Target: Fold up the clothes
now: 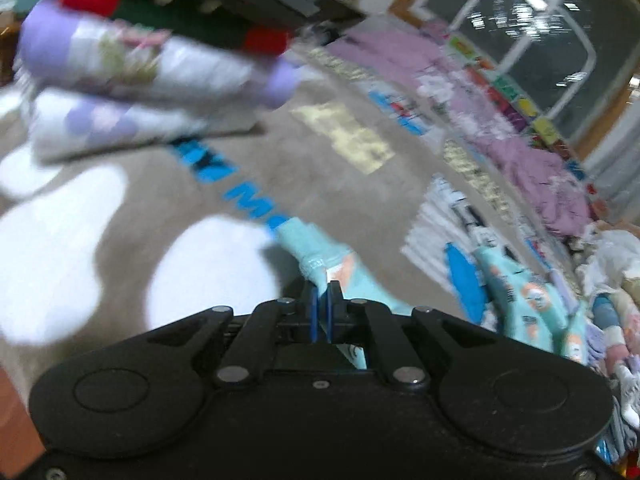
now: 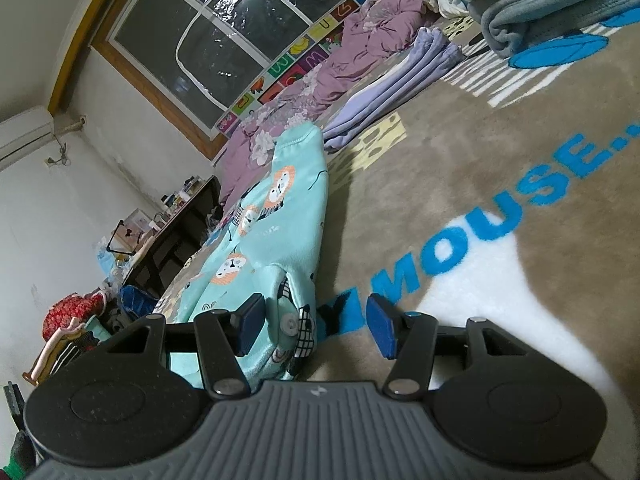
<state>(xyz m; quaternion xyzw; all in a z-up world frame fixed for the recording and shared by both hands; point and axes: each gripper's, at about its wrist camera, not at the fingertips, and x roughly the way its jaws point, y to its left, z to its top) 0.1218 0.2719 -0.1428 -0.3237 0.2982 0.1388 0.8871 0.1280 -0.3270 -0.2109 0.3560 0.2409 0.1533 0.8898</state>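
Left wrist view, all blur: the left gripper (image 1: pixel 322 300) angles down, jaws clamped on the mint printed garment (image 1: pixel 320 258), above the rug (image 1: pixel 200 184).

Right wrist view: rug lettering reads "MOUSE...". The right gripper (image 2: pixel 316 326) sits low, jaws apart, garment edge between them, unpinched.

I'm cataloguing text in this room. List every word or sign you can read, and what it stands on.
"MOUSE..." in blue, on the beige carpet.
Single letters "U", "M", "W", on the colourful alphabet mat below the window.
Blue lettering on the carpet in the left wrist view: too blurred to read.
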